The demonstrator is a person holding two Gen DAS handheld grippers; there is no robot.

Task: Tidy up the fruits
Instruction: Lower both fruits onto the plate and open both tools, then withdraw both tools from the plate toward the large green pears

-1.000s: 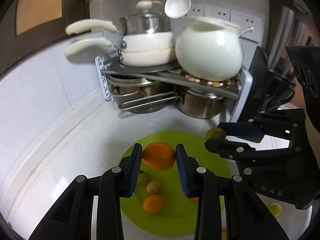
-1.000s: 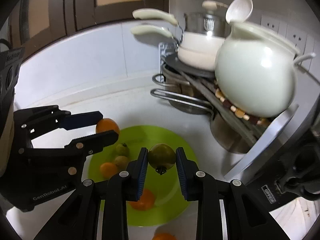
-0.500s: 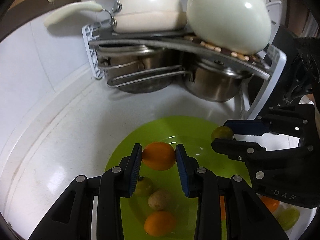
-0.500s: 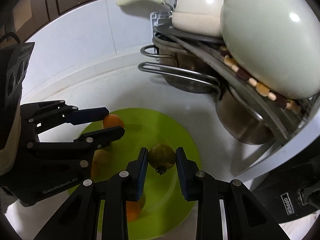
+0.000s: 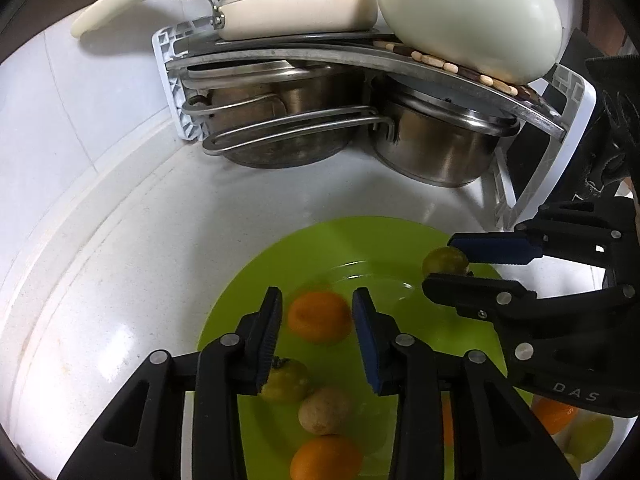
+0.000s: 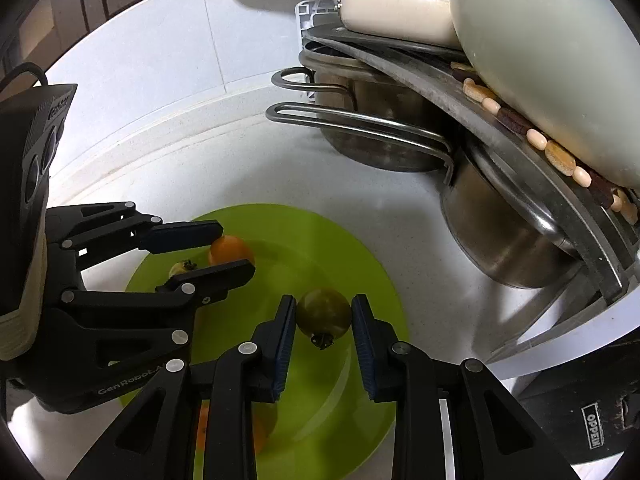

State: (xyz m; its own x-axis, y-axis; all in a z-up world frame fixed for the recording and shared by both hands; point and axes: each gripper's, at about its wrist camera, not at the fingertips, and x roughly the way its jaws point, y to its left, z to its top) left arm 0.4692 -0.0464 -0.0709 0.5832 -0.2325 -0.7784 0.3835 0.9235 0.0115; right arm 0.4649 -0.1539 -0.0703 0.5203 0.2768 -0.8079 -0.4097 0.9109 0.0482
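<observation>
A lime green plate (image 5: 248, 292) lies on the white counter and also shows in the right wrist view (image 6: 360, 256). My left gripper (image 5: 316, 320) is open, with an orange (image 5: 319, 317) lying on the plate between its fingers, small gaps on both sides. My right gripper (image 6: 323, 318) is shut on a dark green round fruit (image 6: 323, 312) just above the plate; it shows in the left wrist view too (image 5: 445, 262). A green fruit (image 5: 286, 380), a tan fruit (image 5: 322, 410) and another orange (image 5: 325, 458) lie on the plate.
A metal rack (image 5: 304, 56) at the back holds steel pots (image 5: 436, 148), a cream pan (image 5: 292, 0) and a cream teapot (image 5: 472, 12). More fruit (image 5: 580, 428) lies on the counter beyond the plate's right rim. A black object (image 6: 580, 420) stands at right.
Both grippers moved down toward the plate. My left gripper opened and the orange now rests on the plate. My right gripper still holds the green fruit.
</observation>
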